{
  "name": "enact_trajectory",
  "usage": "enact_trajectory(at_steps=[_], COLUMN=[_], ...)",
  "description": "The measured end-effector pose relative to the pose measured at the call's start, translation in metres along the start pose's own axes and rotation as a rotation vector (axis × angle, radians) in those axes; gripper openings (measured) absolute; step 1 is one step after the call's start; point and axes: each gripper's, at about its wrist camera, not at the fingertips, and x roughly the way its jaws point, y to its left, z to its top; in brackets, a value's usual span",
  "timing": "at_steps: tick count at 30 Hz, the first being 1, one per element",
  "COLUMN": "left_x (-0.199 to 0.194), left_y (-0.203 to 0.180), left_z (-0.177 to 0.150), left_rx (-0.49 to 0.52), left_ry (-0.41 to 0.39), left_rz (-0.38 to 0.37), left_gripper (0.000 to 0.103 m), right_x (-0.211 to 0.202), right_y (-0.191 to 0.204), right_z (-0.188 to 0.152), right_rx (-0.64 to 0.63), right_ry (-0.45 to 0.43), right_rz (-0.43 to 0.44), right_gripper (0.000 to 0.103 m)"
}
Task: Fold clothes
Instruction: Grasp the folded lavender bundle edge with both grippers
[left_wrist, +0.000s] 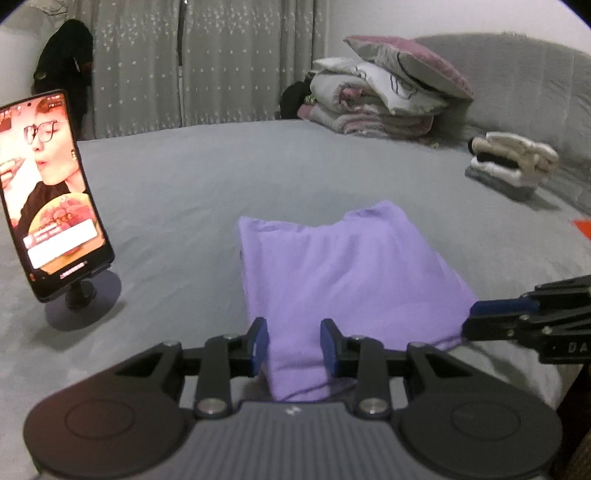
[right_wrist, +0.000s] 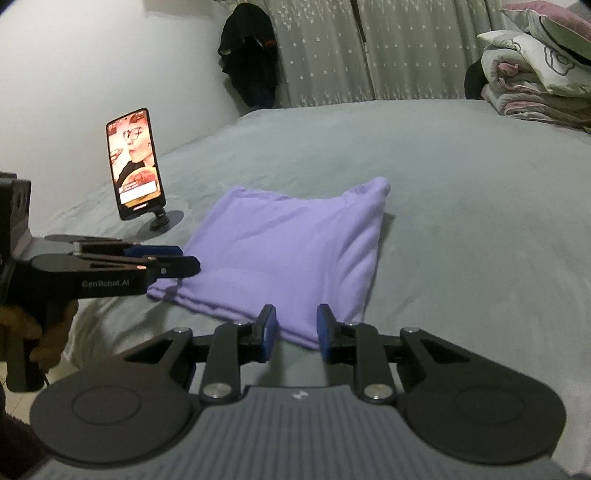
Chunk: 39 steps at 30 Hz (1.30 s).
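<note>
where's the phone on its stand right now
The phone stands upright on the grey bed, left of the folded purple garment in both wrist views, beyond the left gripper.

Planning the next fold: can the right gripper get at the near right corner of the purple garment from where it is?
Probably yes. The right gripper sits just short of the folded purple garment, jaws apart with the near corner between them, and only bare grey bedsheet around it. The left gripper is off at the other corner.

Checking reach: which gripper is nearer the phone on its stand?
Left. The left gripper sits at the purple cloth's corner on the phone's side; the right gripper is at the opposite corner.
</note>
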Motion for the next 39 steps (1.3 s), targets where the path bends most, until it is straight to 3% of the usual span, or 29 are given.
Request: enact_trajectory(at_steps=[3, 5, 7, 10, 14, 16, 21, 29, 34, 39], left_x=[-0.001, -0.004, -0.006, -0.008, -0.01, -0.009, -0.011, -0.008, 0.007, 0.024], left_y=[0.0, -0.001, -0.004, -0.007, -0.009, -0.009, -0.009, 0.003, 0.016, 0.019], left_z=[-0.001, -0.001, 0.001, 0.005, 0.009, 0.01, 0.018, 0.03, 0.034, 0.036], left_rx=[-0.001, 0.007, 0.025, 0.055, 0.054, 0.059, 0.061, -0.034, -0.157, -0.184], left_ry=[0.047, 0.059, 0.074, 0.099, 0.133, 0.145, 0.155, 0.139, 0.162, 0.187], left_rz=[0.009, 0.023, 0.043, 0.066, 0.056, 0.055, 0.046, -0.022, -0.093, -0.073], left_gripper=[0.039, 0.042, 0.052, 0.062, 0.076, 0.082, 0.086, 0.089, 0.088, 0.081], right_x=[-0.005, -0.009, -0.013, -0.019, -0.026, -0.028, -0.029, -0.023, -0.007, 0.011], right_y=[-0.002, -0.005, -0.009, -0.015, -0.019, -0.023, -0.036, -0.053, -0.058, -0.066], right_z=[-0.004, -0.006, -0.007, -0.006, -0.002, -0.002, 0.001, 0.014, 0.025, 0.033], right_rx=[0.016, 0.032, 0.056, 0.095, 0.084, 0.092, 0.177, 0.342, 0.406, 0.459], right_ry=[0.019, 0.027, 0.031, 0.034, 0.036, 0.034, 0.051, 0.068, 0.088, 0.108], right_rz=[0.002, 0.008, 0.017, 0.037, 0.022, 0.007, 0.017, 0.078, 0.102, 0.11], right_gripper=[0.033, 0.033, 0.037, 0.051, 0.054, 0.063, 0.063, 0.063, 0.063, 0.063])
